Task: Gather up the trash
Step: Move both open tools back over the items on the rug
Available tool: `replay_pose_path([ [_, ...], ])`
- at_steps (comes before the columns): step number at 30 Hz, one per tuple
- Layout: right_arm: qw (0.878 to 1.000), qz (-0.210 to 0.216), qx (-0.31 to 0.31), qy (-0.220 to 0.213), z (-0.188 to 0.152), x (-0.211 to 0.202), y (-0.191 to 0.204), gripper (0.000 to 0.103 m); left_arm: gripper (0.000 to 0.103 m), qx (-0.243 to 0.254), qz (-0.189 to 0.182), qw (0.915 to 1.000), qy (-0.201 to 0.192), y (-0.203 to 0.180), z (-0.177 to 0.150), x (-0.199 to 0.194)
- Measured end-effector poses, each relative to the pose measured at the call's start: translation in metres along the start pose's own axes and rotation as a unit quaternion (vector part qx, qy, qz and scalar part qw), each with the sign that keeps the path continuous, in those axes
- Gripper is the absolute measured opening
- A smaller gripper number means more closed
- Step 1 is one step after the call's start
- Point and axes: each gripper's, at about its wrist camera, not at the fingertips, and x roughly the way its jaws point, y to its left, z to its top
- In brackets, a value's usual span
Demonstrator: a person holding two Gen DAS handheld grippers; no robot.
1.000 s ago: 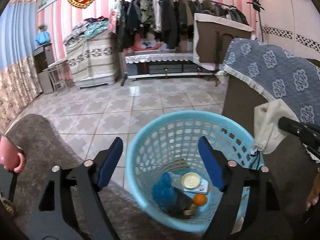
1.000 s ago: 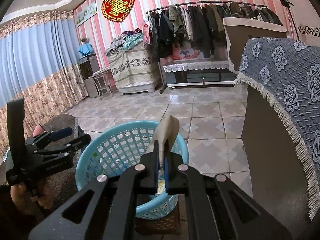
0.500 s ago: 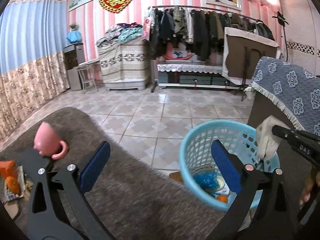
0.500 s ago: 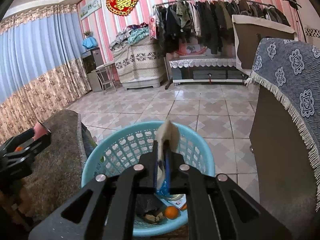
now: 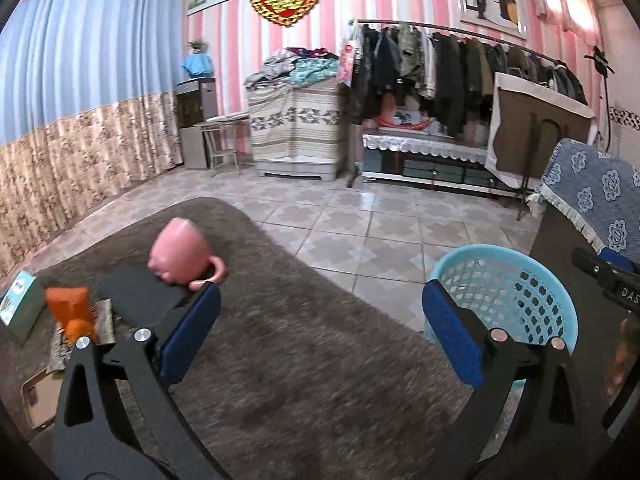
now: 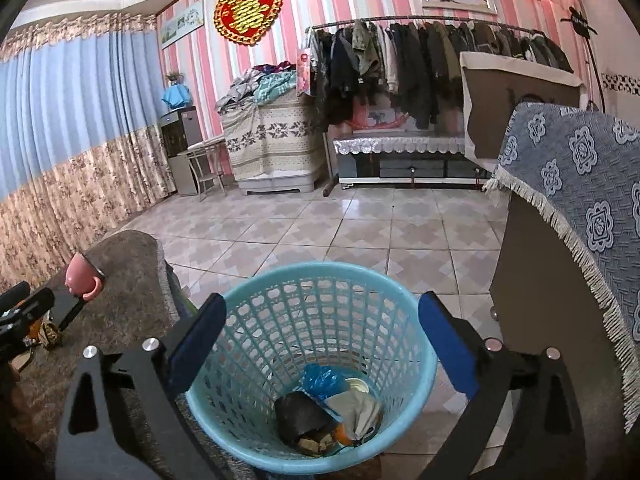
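A light blue plastic basket (image 6: 256, 320) stands on the floor beside the brown-carpeted table. It holds a crumpled beige tissue (image 6: 358, 408), a black wad (image 6: 300, 416), blue plastic (image 6: 320, 376) and other trash. My right gripper (image 6: 320, 340) is open and empty above the basket. My left gripper (image 5: 320, 328) is open and empty over the brown table top (image 5: 300, 360), with the basket (image 5: 532, 296) to its right. Orange trash (image 5: 70, 312) lies on a wrapper at the table's left.
An upturned pink mug (image 5: 182, 254) rests on a dark mat (image 5: 136, 292). A teal box (image 5: 20, 308) and a cardboard piece (image 5: 40, 396) lie at the left. A cabinet with a blue patterned cloth (image 6: 580, 168) stands right of the basket. Tiled floor lies beyond.
My right gripper opened and the beige tissue dropped into the basket. My left gripper swung left from over the basket to over the table.
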Motion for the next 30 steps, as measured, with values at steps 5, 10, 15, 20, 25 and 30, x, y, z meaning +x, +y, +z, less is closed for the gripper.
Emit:
replay_pose_path([
  [5,1.000,0.006,-0.024,0.000,-0.004,-0.009,0.021,0.098,0.097,-0.008,0.025,0.9997,-0.002,0.023,-0.010,-0.020],
  [10,0.999,0.022,-0.040,0.005,-0.009,-0.016,0.045,0.098,0.097,-0.022,0.046,0.9987,-0.001,0.048,-0.021,-0.041],
  [15,0.997,0.042,-0.064,0.006,-0.012,-0.022,0.071,0.098,0.097,-0.031,0.068,0.9972,0.005,0.071,-0.033,-0.056],
  [20,0.994,0.058,-0.091,0.005,-0.017,-0.029,0.096,0.098,0.097,-0.048,0.094,0.9944,0.006,0.098,-0.047,-0.072],
  [25,0.991,0.077,-0.107,0.008,-0.021,-0.031,0.119,0.098,0.097,-0.066,0.120,0.9905,0.011,0.128,-0.060,-0.085],
  [30,0.988,0.101,-0.120,0.009,-0.028,-0.029,0.145,0.098,0.097,-0.088,0.149,0.9848,0.015,0.157,-0.071,-0.095],
])
